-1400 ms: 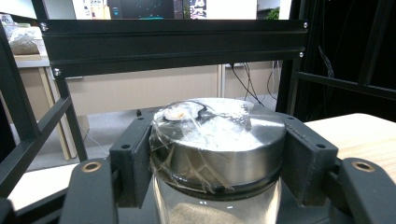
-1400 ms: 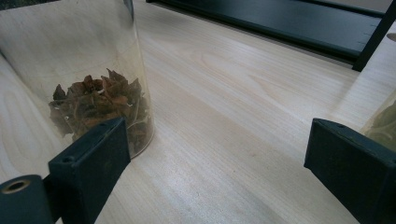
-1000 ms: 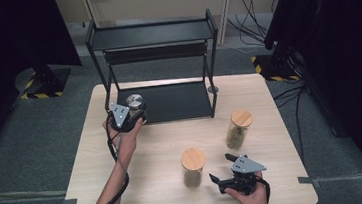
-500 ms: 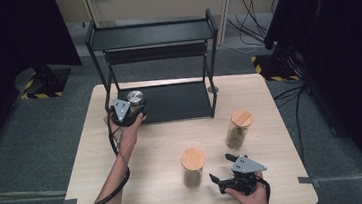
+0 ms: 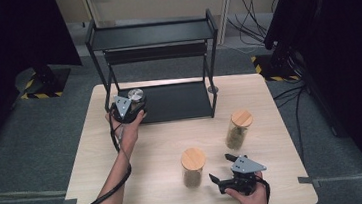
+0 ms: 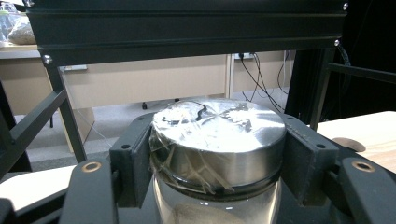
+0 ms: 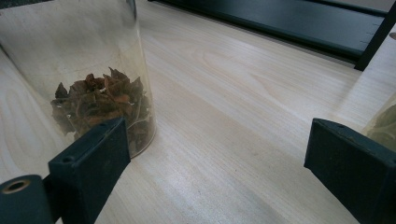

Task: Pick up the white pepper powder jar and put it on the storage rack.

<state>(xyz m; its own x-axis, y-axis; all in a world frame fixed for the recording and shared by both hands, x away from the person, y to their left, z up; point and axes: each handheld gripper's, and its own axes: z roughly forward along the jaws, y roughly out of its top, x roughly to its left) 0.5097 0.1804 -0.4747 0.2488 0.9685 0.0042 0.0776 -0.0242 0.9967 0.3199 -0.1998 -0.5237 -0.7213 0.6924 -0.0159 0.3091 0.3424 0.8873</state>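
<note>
Black two-tier metal rack stands at the far edge of the light wood table, its lower shelf flat on the tabletop. Rack's front posts and upper crossbar frame the shelf opening; in the left gripper view the crossbar runs right above the jar lid, left post close beside it.

Metal-lid glass jar sits at the left front corner of the lower shelf, just inside the left post. Left gripper is clamped on it: both black pads press the lid rim from either side, seen in the left gripper view. Lid is shiny steel, glass body below.

Two wood-lid jars stand free on the table: nearer one centre-front with dark dried pieces inside, farther one to the right near the rack's right post. They stand apart, not touching.

Right gripper rests low on the table front-right, jaws spread wide and holding nothing, pointing left toward the nearer wood-lid jar. In the right gripper view that jar stands just beside the left jaw, bare table between the jaws.

Left forearm stretches forward across the table, hand wrapped around the gripper body, cable trailing off the front edge. Right hand at the front edge, wrist low.
</note>
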